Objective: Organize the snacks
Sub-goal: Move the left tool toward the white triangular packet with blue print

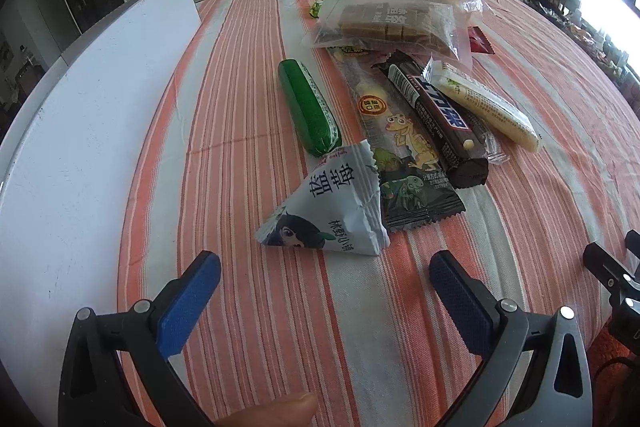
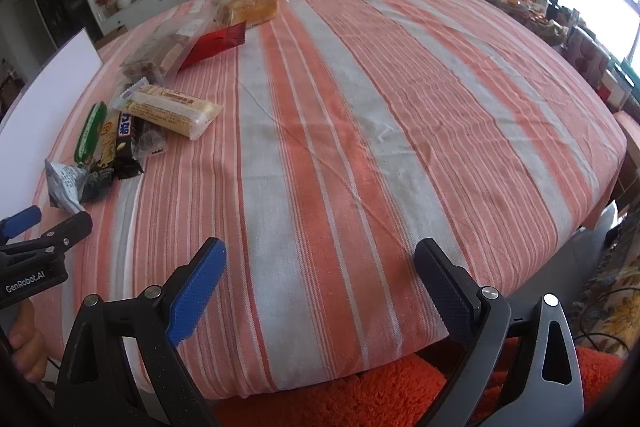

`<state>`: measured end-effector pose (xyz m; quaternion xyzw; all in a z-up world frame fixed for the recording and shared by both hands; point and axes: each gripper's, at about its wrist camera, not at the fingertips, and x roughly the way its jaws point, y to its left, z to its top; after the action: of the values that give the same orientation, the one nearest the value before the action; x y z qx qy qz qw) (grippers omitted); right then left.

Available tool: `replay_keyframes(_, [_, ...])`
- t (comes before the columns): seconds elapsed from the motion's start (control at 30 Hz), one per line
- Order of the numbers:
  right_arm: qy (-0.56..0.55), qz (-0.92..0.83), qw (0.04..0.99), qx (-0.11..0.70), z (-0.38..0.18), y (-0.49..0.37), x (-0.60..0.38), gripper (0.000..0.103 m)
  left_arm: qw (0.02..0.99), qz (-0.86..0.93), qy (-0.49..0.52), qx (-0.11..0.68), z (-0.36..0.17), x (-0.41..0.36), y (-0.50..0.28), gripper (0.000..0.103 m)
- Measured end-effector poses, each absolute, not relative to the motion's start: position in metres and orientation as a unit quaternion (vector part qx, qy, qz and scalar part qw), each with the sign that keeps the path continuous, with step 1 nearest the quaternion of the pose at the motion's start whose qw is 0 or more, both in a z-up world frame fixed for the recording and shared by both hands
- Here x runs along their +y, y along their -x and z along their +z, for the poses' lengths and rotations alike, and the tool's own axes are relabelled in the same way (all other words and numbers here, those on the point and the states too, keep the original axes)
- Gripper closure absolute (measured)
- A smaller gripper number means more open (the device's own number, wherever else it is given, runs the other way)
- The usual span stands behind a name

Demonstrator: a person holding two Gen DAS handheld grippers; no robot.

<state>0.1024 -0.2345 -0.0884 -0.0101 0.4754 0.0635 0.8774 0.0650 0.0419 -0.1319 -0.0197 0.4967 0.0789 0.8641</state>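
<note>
**Both grippers spread wide and empty before a row of snacks**

The left gripper hovers low over the striped tablecloth, its blue-padded fingers spread wide with nothing between them. A fingertip of the holding hand shows at the bottom edge. Just beyond the finger tips lies a white triangular pouch, printed with a cartoon girl's face and the large characters 蓝莓; one corner points away toward the far snacks.

Behind it four long snacks lie side by side, long axes running away from the camera and slanting slightly left. From the left: a green wrapped stick, lying alone; a clear-and-dark packet with a cartoon frog, its serrated end touching the pouch; a dark brown chocolate bar with a barcode and white-on-blue lettering, overlapping the frog packet; and a pale wafer-type bar in a clear wrapper with fine print too small to read. Farther back, a clear bag of brown cubes lies across them, with a red packet at its right edge. A white board flanks the cloth's left side.

The right gripper is likewise released, its fingers wide apart over bare cloth near the table's near edge, well apart from the snacks. In its view a wrapped bread loaf sits farthest back, and the left gripper's body reads "GenRobot.AI".
</note>
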Motion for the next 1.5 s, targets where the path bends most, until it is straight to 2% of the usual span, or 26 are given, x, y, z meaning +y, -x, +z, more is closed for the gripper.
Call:
replay_keyframes(0.2, [0.018, 0.061, 0.879, 0.472, -0.090, -0.100, -0.232, 0.005, 0.865, 0.070, 0.045, 0.495, -0.135, 0.046, -0.064, 0.000])
replay_keyframes(0.77, [0.017, 0.061, 0.880, 0.470, -0.090, -0.099, -0.233, 0.005, 0.877, 0.053, 0.032, 0.477, -0.134, 0.049, -0.059, 0.000])
replay_keyframes(1.5, [0.018, 0.062, 0.880, 0.470, -0.090, -0.099, -0.233, 0.005, 0.872, 0.020, 0.017, 0.489, -0.132, 0.056, -0.064, 0.000])
